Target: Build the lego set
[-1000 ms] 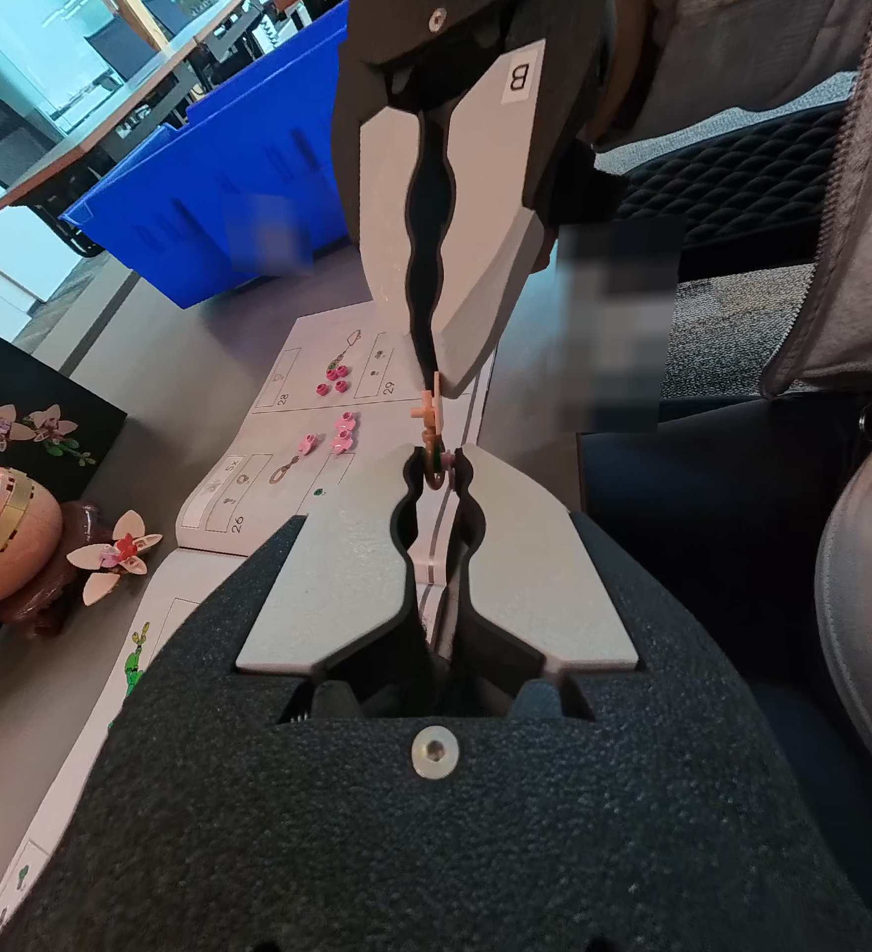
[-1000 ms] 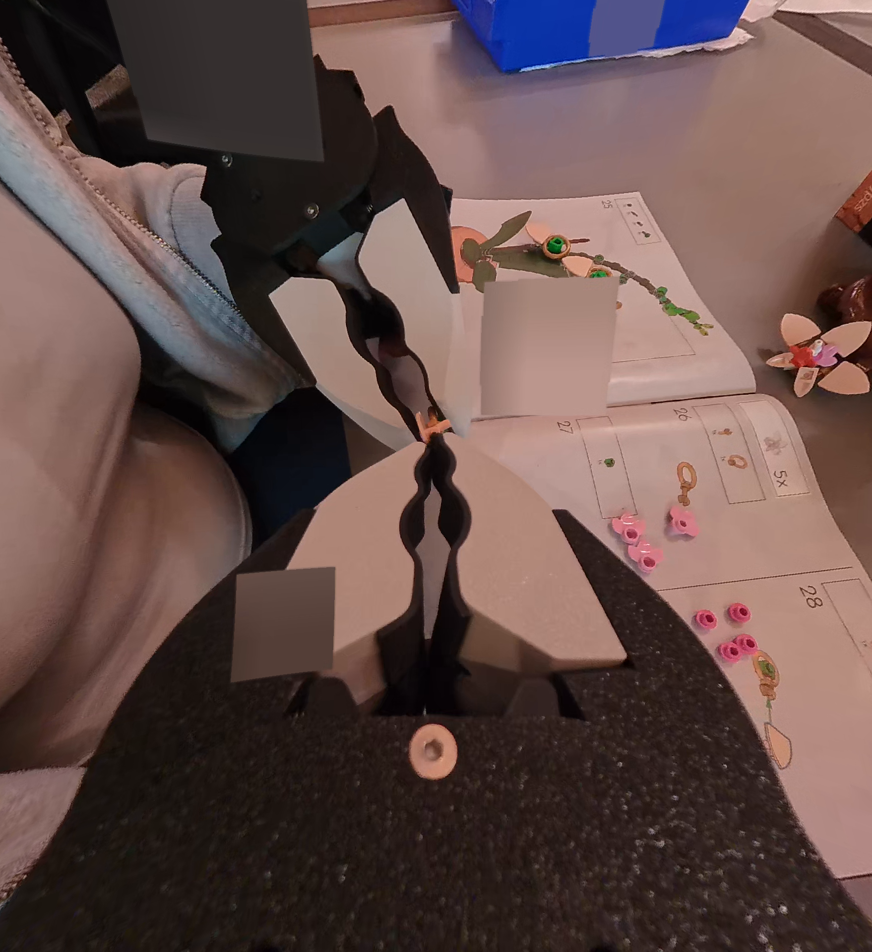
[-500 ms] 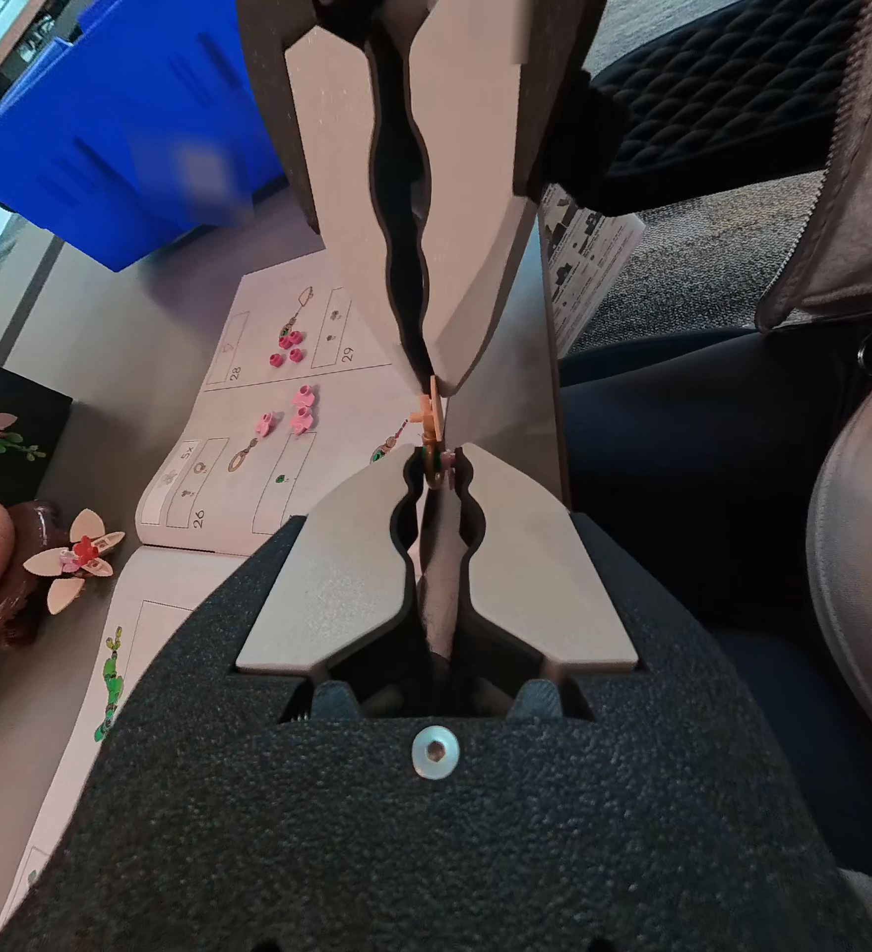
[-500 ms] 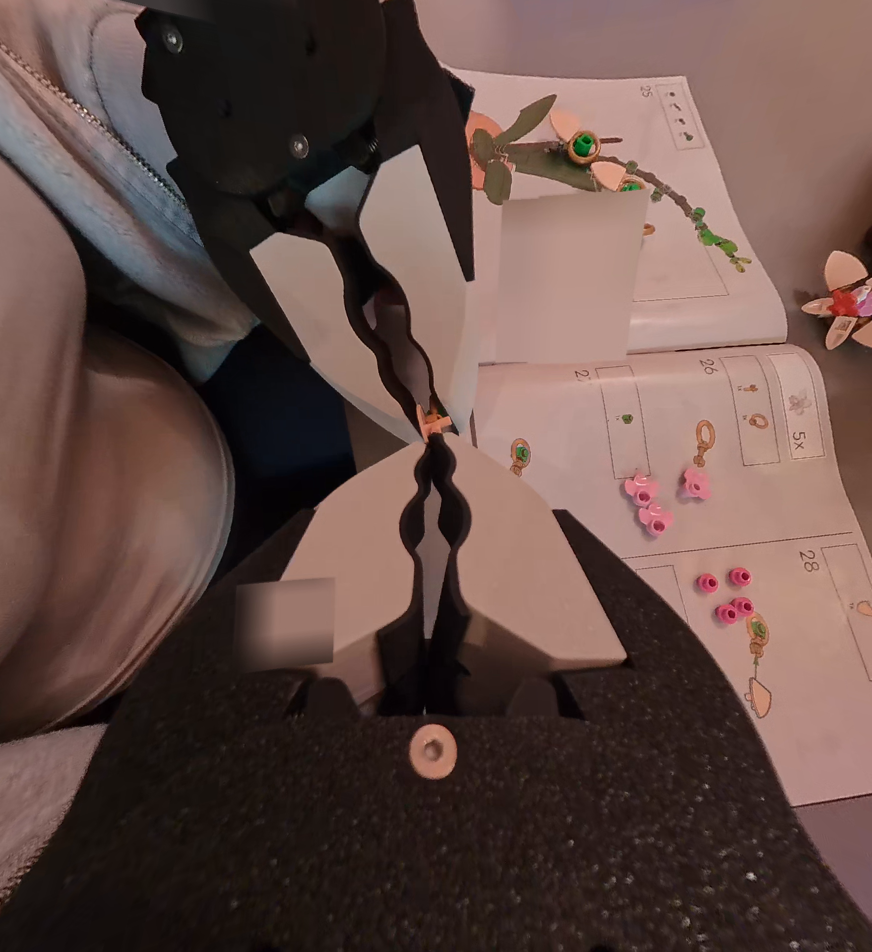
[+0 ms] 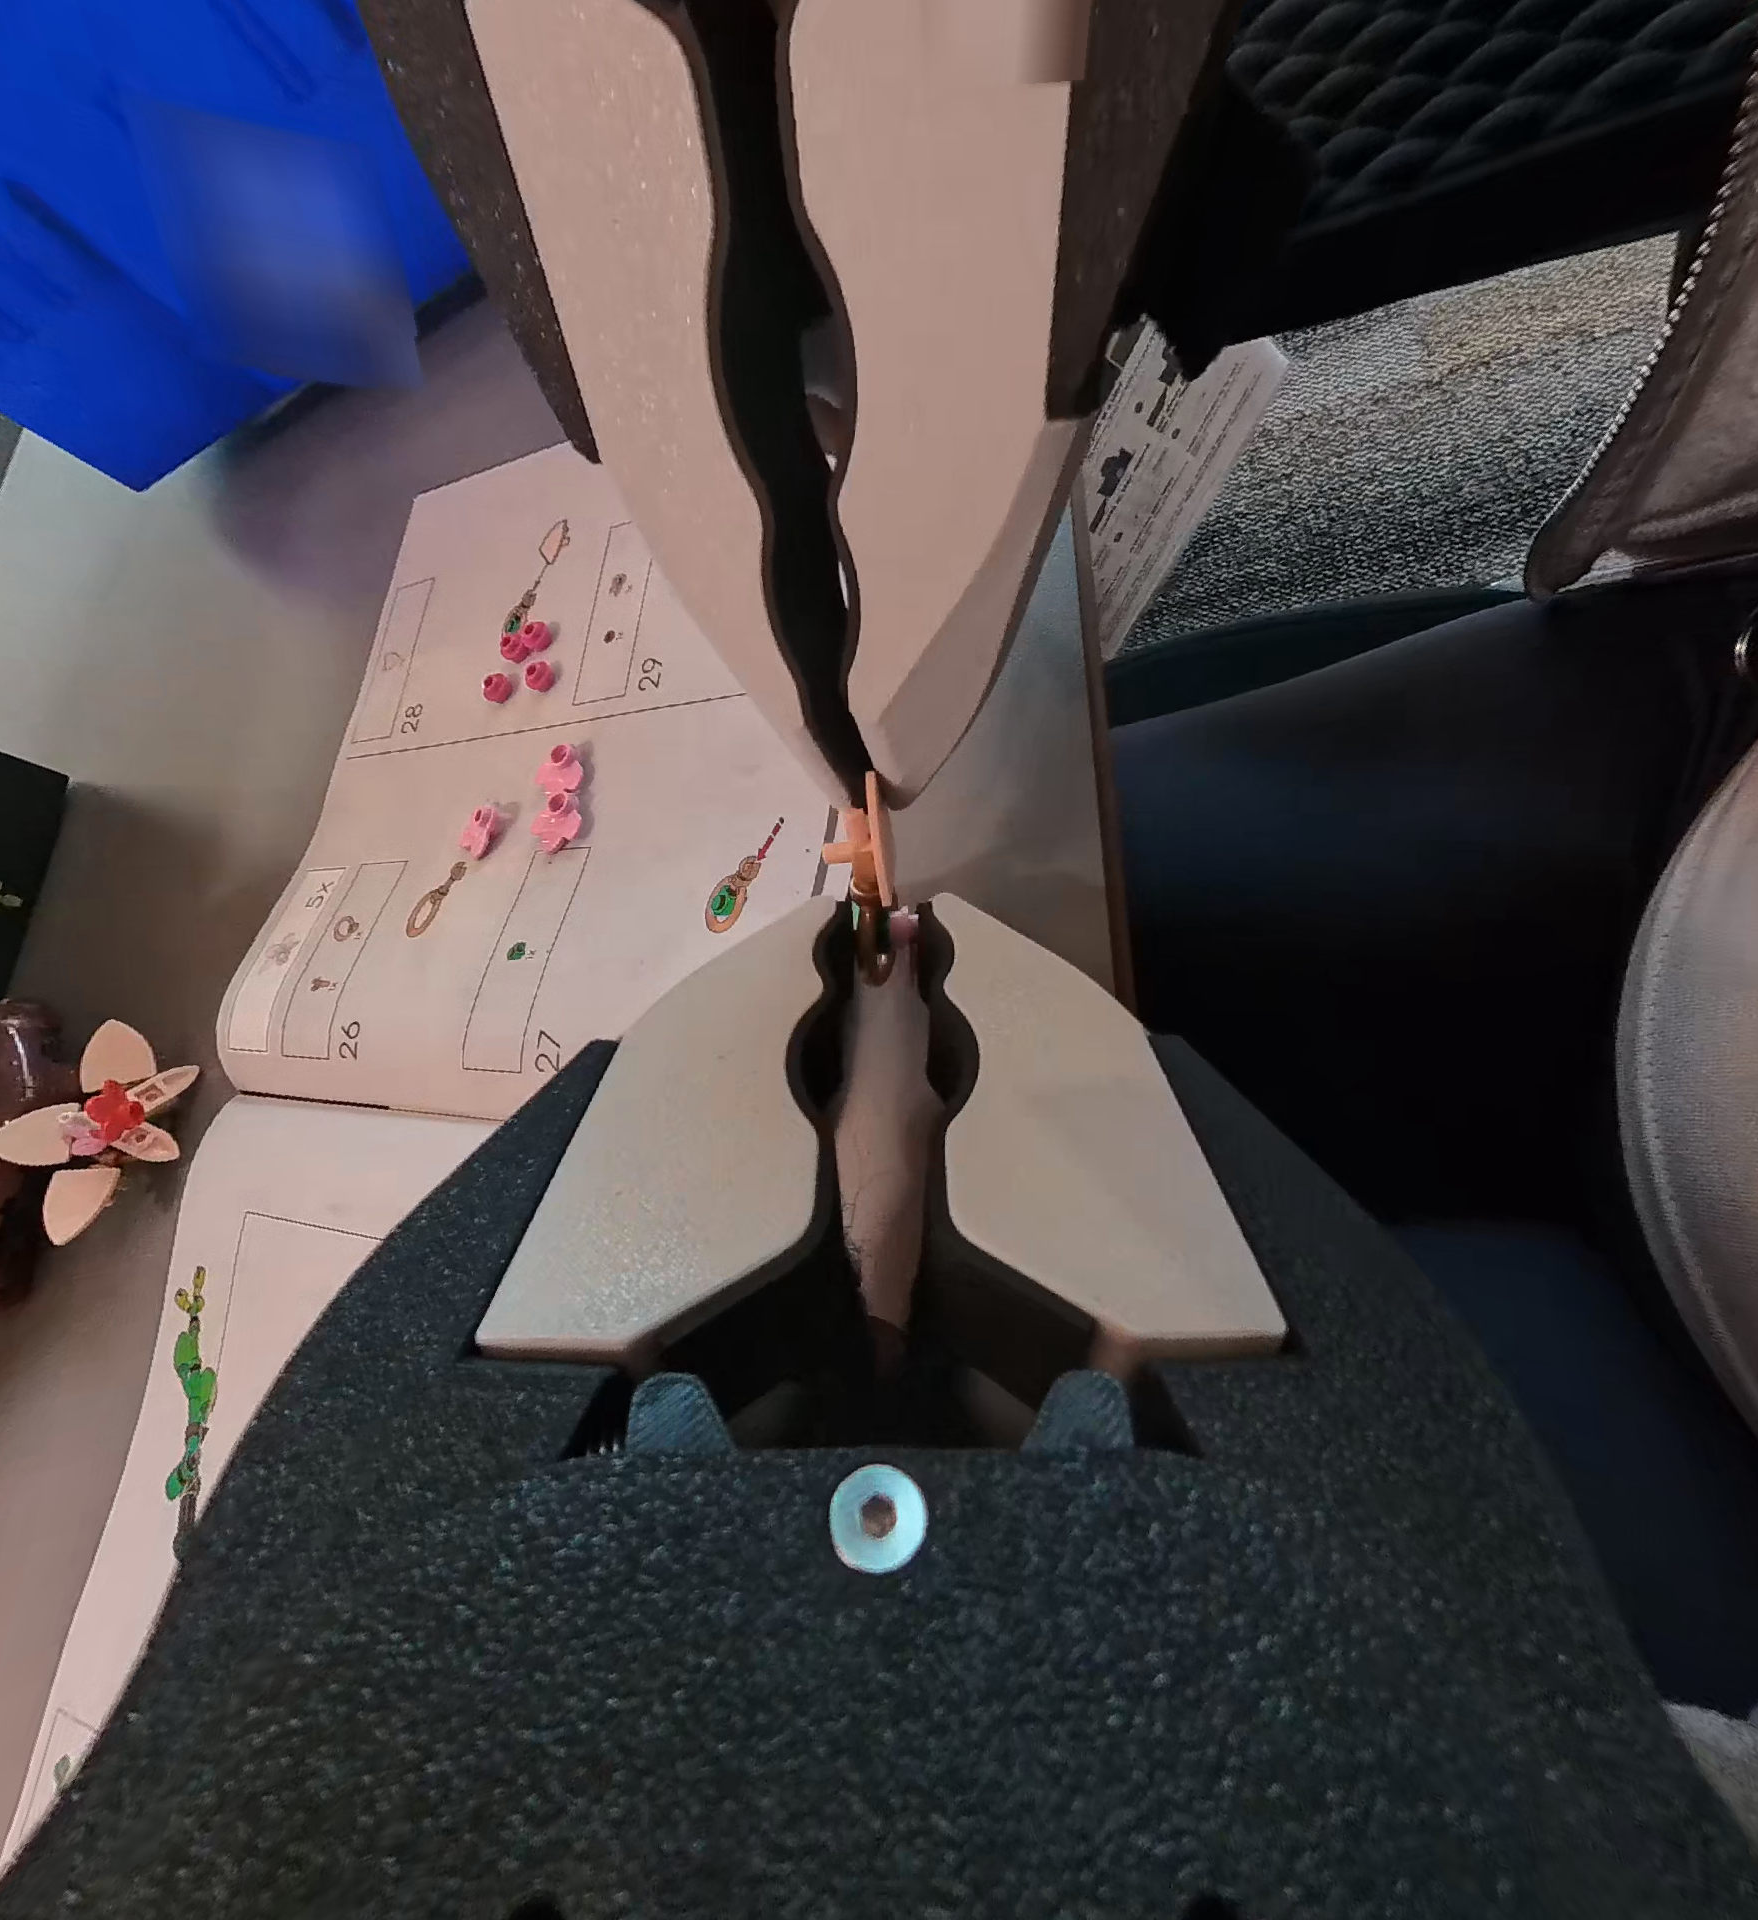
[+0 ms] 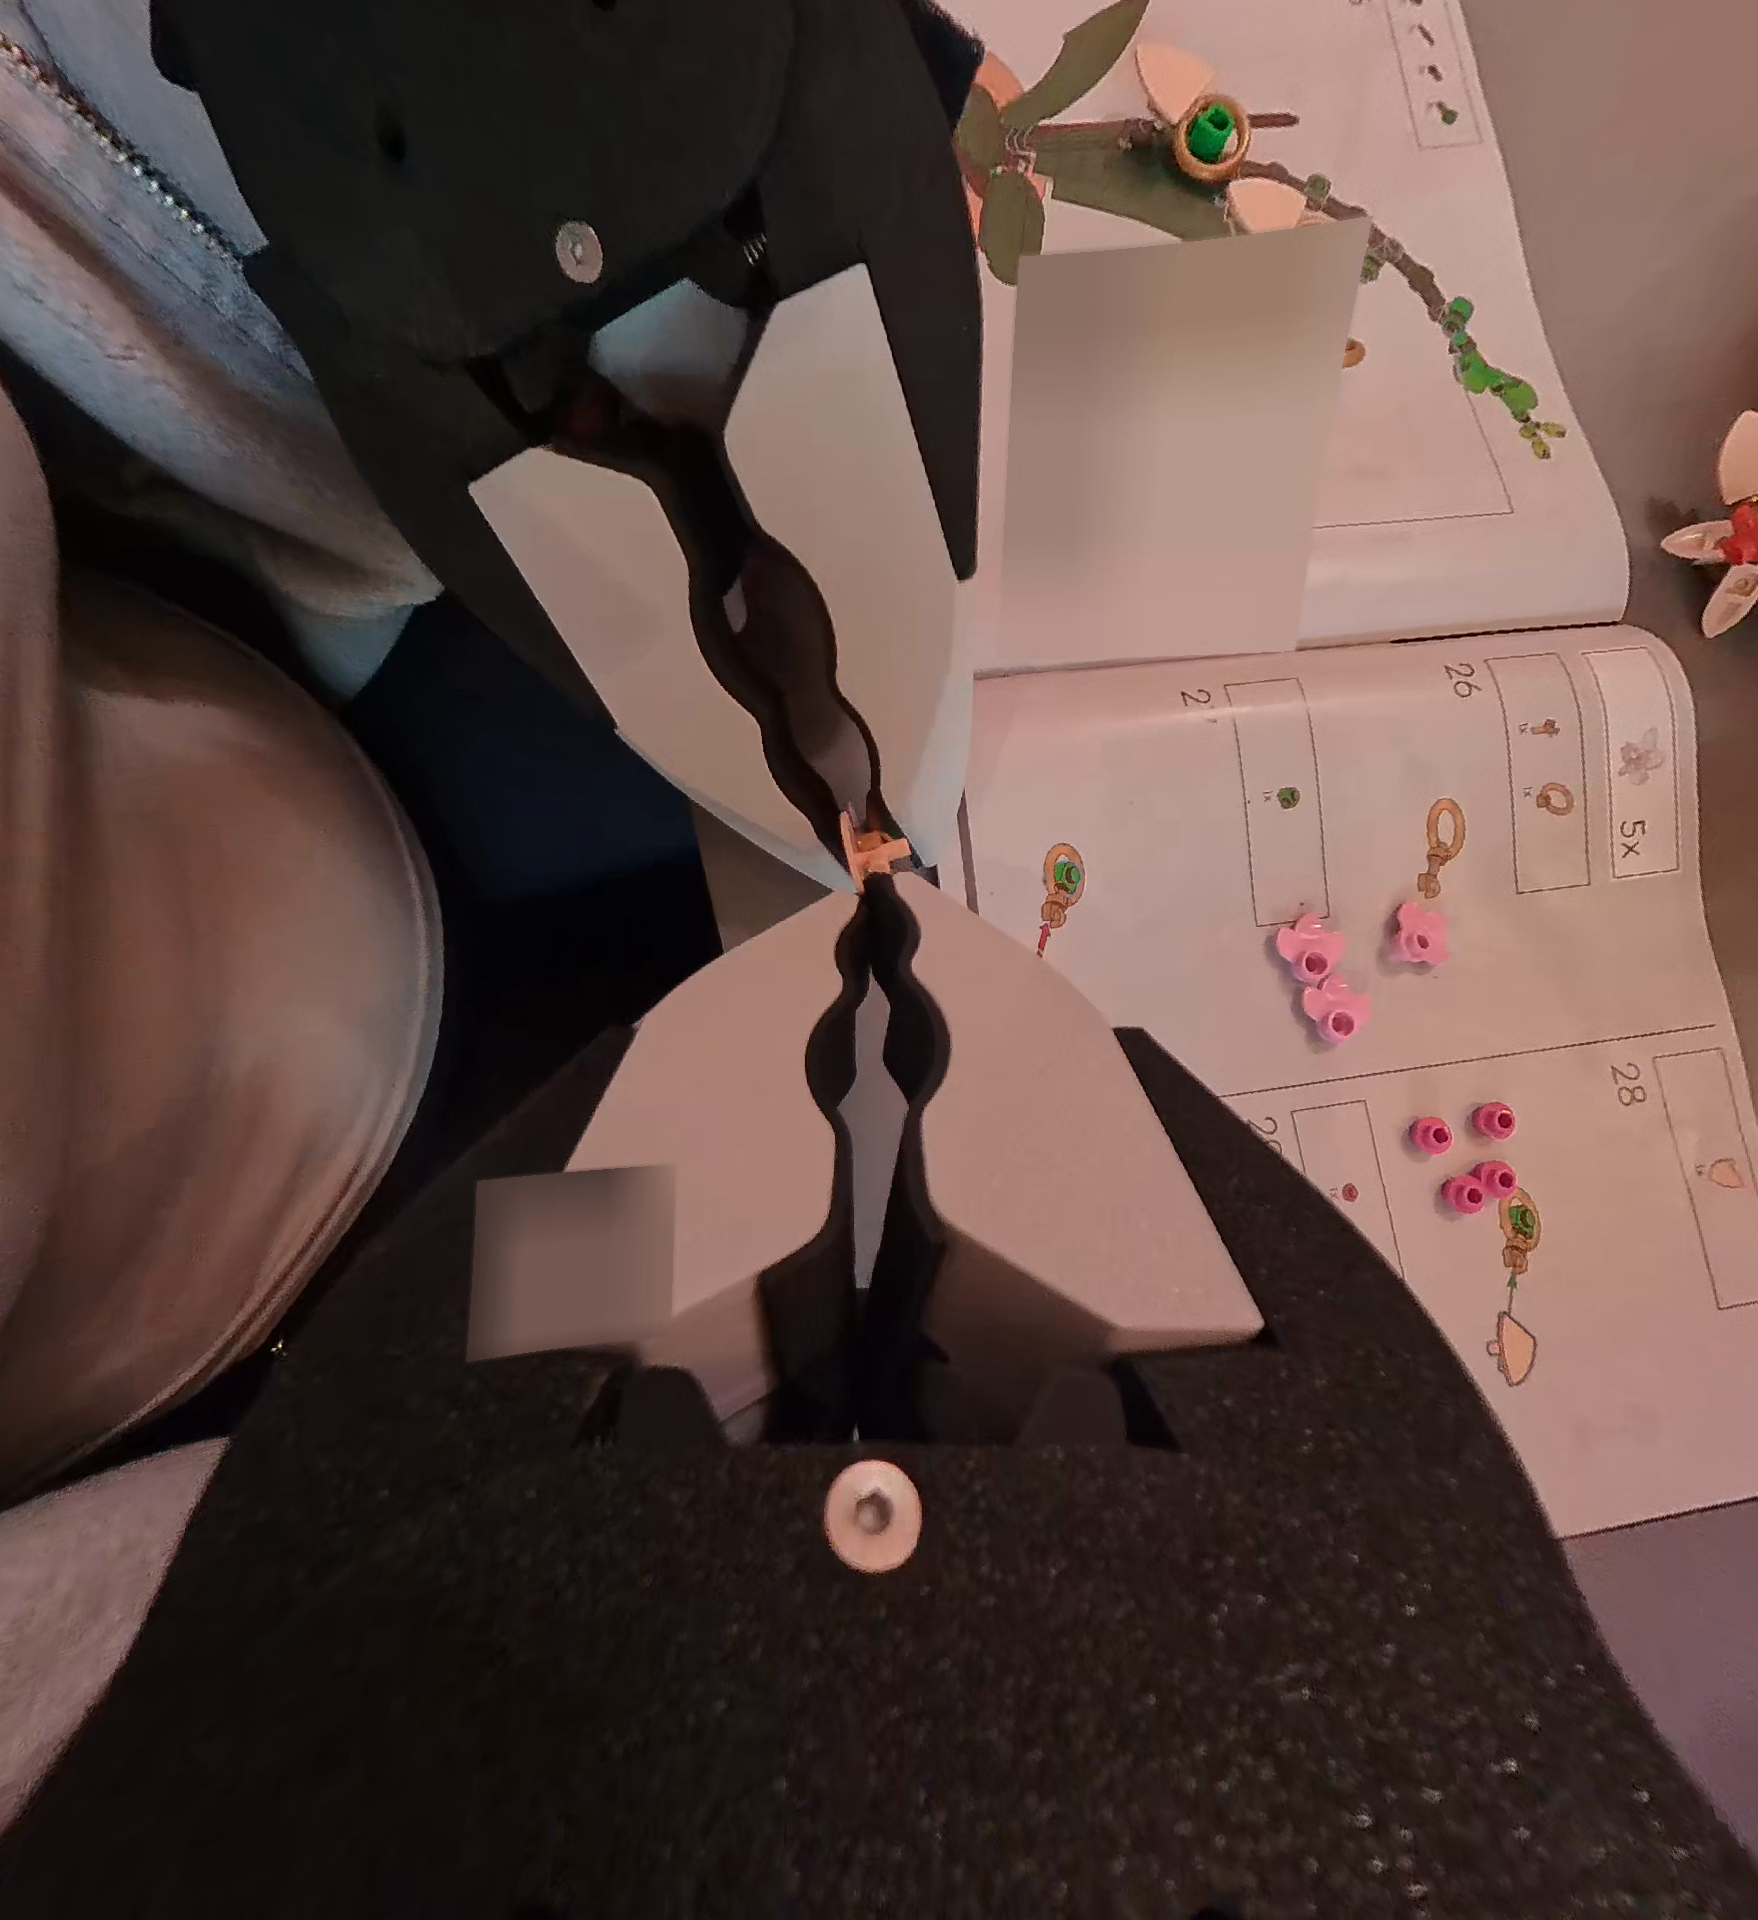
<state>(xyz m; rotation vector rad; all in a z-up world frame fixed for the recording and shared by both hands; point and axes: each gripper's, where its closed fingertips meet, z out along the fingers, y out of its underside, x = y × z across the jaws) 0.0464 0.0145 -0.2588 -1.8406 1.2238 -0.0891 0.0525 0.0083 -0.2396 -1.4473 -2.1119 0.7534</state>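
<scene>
Above the open instruction booklet (image 5: 501, 831) on the grey surface (image 5: 158, 665), the two tongs meet tip to tip. Left tongs (image 5: 880, 935) stand slightly parted, pinching a small brown ring piece (image 5: 873, 961) with a green stud. Right tongs (image 6: 870, 914) are pressed together on a thin peach petal piece (image 5: 877, 847), which touches the ring piece. Loose pink flower pieces (image 5: 542, 810) and darker pink studs (image 5: 520, 660) lie on the booklet pages. A built flower (image 5: 96, 1127) rests nearby, beside the booklet.
</scene>
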